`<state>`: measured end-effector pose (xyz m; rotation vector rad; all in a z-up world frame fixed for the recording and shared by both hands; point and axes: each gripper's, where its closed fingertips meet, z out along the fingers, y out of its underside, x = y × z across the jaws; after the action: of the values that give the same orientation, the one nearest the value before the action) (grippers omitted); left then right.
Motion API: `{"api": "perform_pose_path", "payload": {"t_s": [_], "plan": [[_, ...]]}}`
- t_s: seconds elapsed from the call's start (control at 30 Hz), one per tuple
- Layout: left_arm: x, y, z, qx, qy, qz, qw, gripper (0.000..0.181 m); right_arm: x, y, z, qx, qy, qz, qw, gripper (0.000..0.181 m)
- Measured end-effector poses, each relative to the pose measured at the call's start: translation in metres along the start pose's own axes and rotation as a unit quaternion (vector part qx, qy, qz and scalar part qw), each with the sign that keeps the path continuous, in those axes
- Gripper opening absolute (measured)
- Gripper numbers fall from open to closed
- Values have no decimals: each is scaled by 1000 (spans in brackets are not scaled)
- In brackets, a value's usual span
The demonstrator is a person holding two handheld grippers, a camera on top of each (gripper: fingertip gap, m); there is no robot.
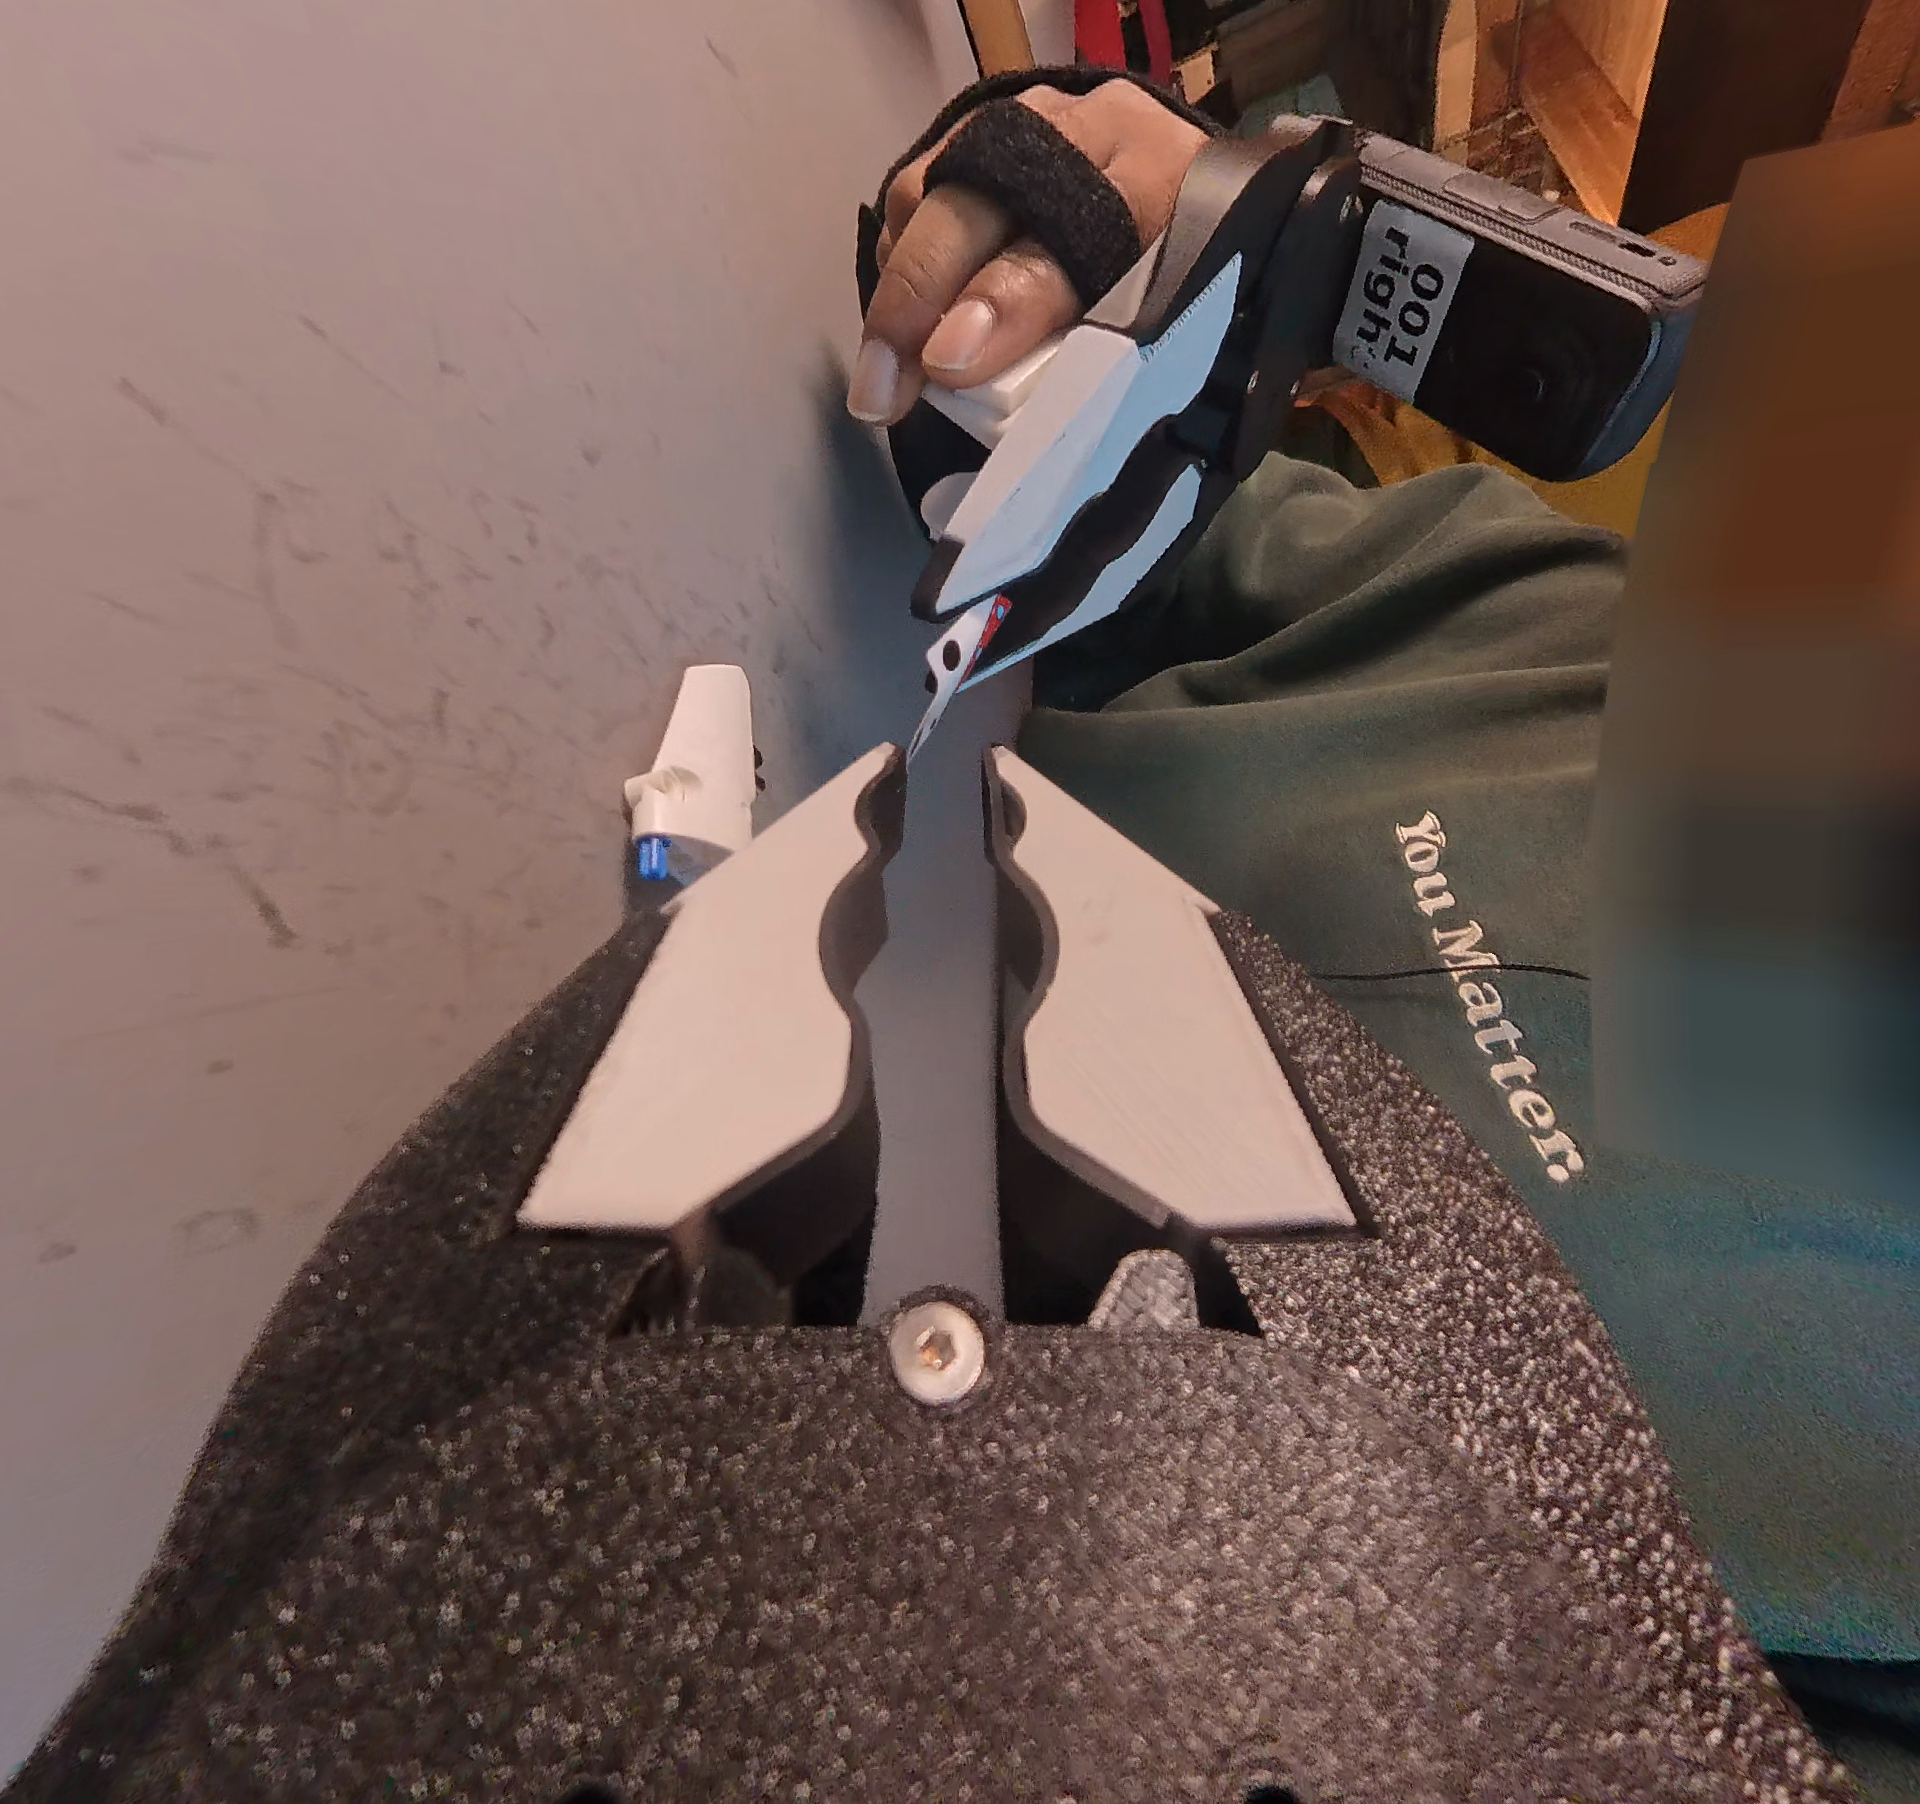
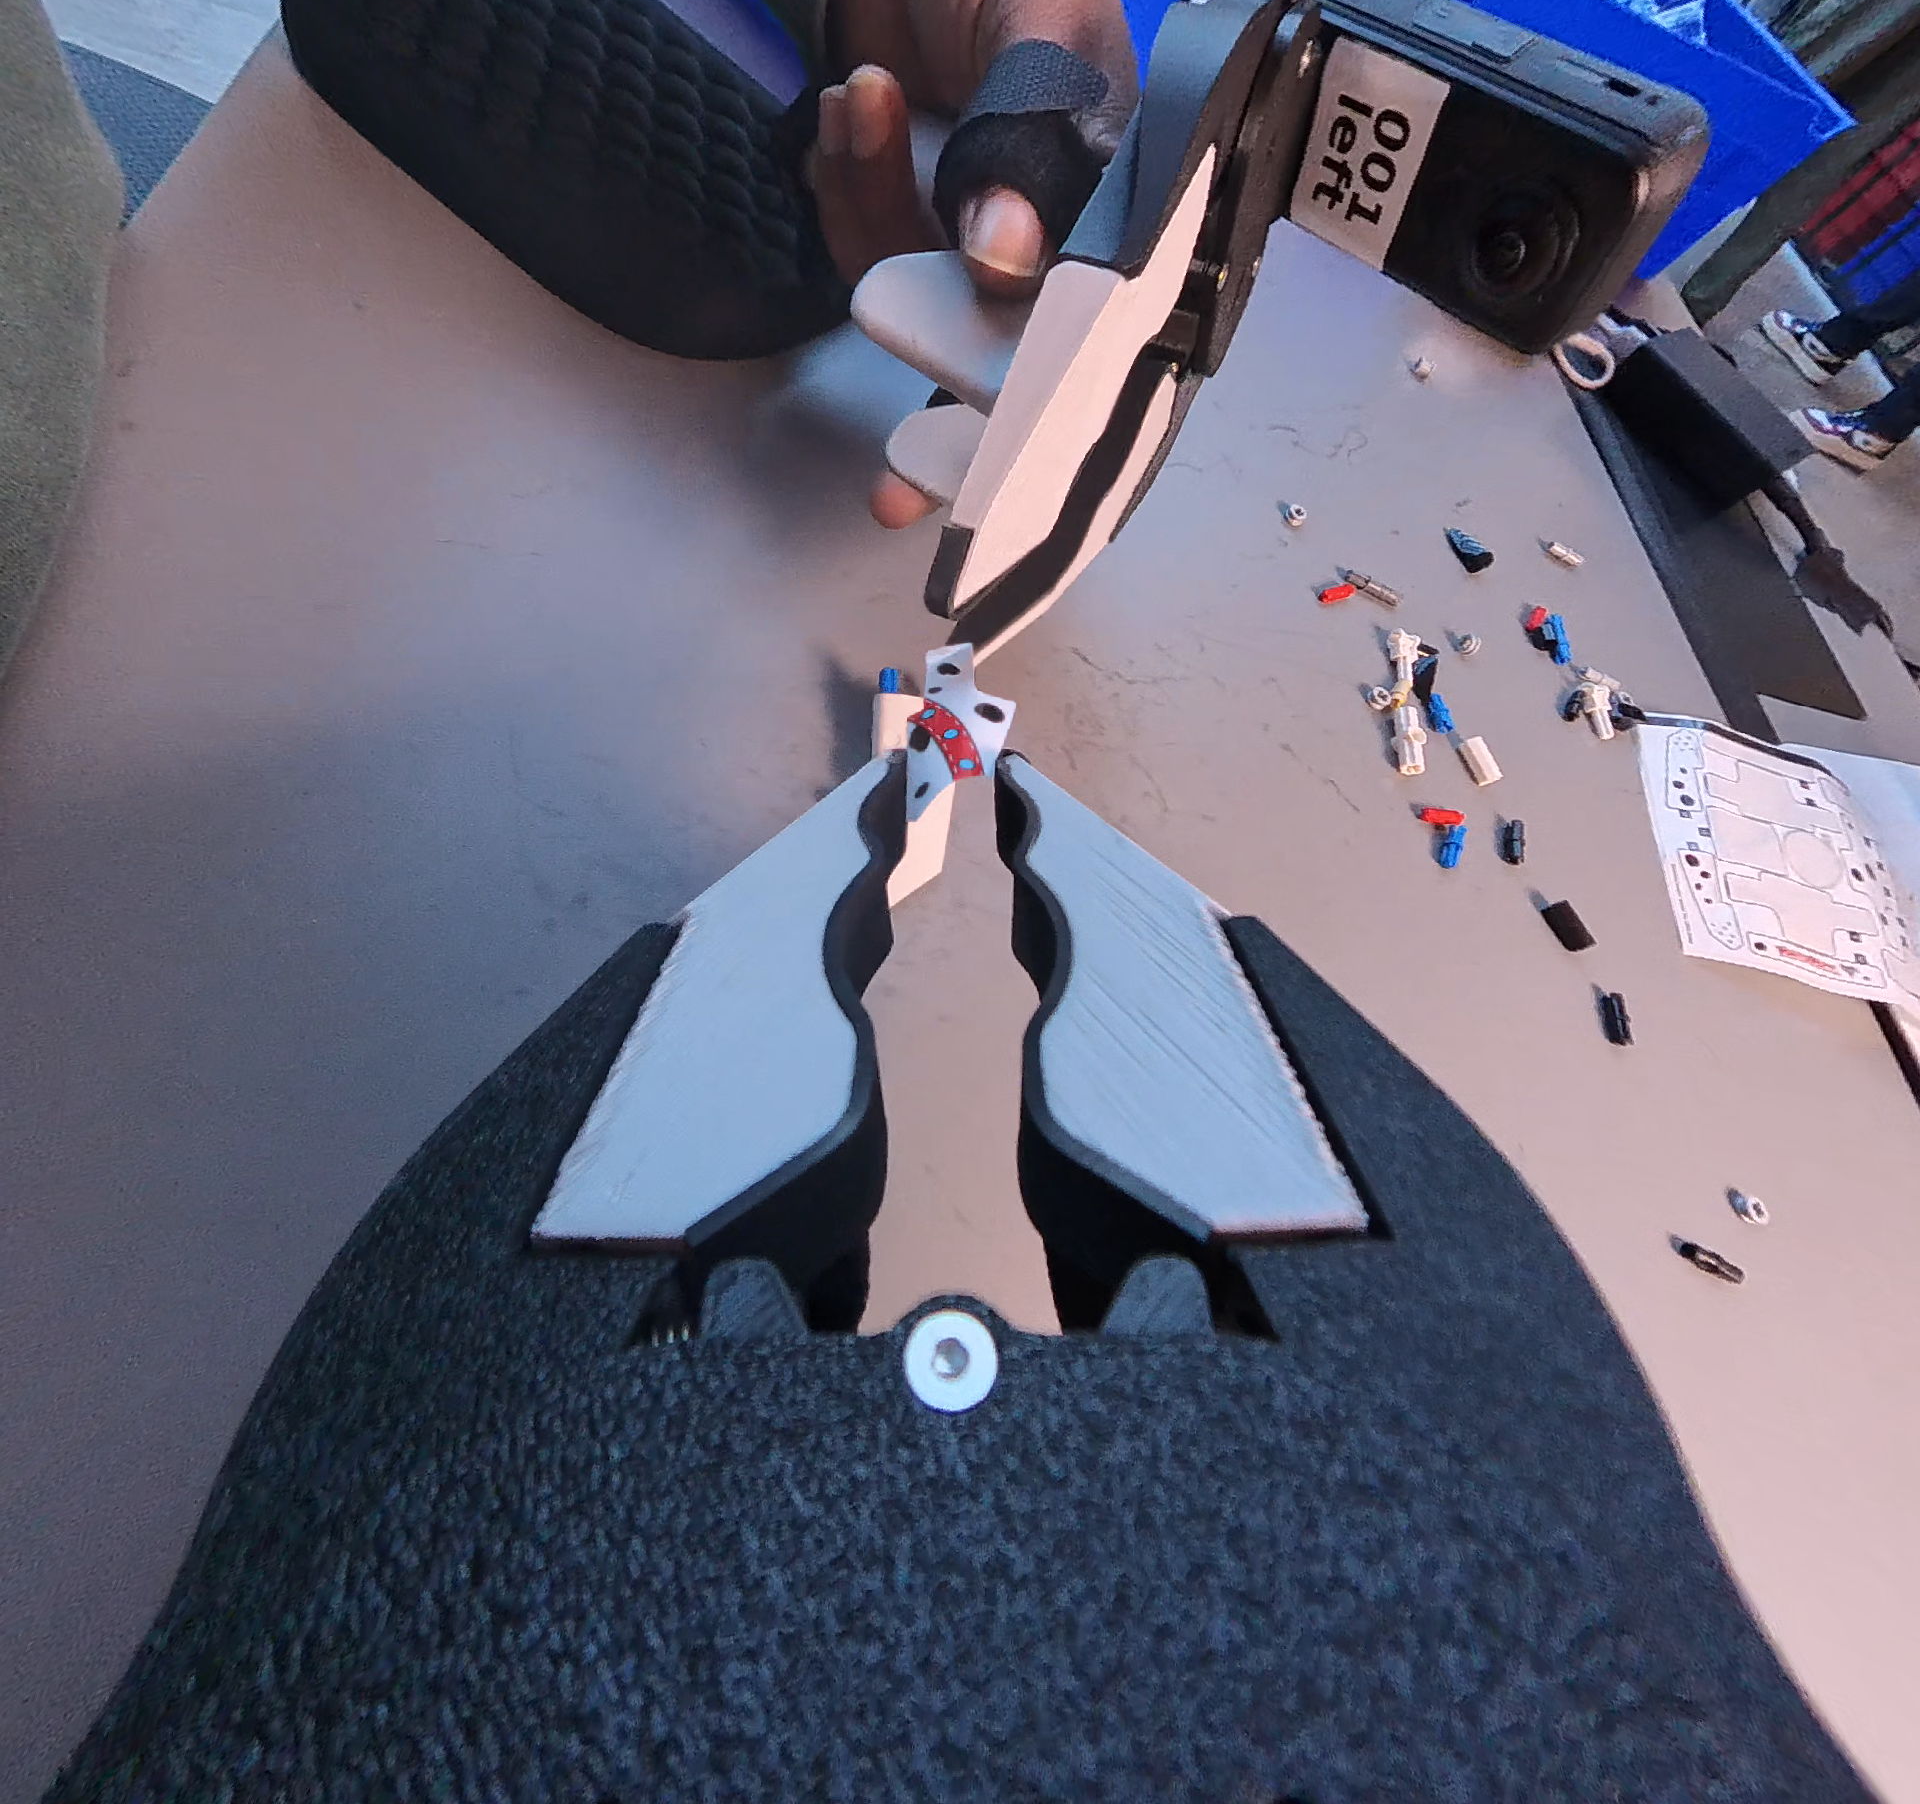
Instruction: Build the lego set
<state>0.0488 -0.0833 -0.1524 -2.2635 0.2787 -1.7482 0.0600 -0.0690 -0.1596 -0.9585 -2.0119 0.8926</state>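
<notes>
Your right gripper point(image 2: 945, 767) had its jaws closed narrow on a white lego piece point(image 2: 920, 850) with a spotted, red-banded sticker point(image 2: 956, 726), held above the bench point(image 2: 520, 715). Your left gripper point(image 2: 961, 616) met the sticker's top corner, its jaws nearly closed. Loose lego parts point(image 2: 1455, 705) and a sticker sheet point(image 2: 1787, 850) lay at right.

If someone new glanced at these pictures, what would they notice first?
First, the spotted sticker with a red band, at centre, pinched by the right gripper as the left gripper reaches down to it. Next, small lego pieces scattered over the table at right, beside a sticker sheet.
</notes>
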Motion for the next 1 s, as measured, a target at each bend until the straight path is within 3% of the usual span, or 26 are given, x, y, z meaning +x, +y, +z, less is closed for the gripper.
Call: {"api": "perform_pose_path", "payload": {"t_s": [0.17, 0.4, 1.0], "plan": [[-6, -5, -1, 31, -23, 12, 999, 17, 3, -1, -2, 6, 7, 4, 1000, 16], [-7, -9, -7, 59, -75, 72, 993, 0, 3, -4, -5, 34, -20, 66, 997, 20], [-3, -8, -11, 72, -86, 81, 990, 0, 13, -7, -12, 63, -24, 127, 990, 0]]}}
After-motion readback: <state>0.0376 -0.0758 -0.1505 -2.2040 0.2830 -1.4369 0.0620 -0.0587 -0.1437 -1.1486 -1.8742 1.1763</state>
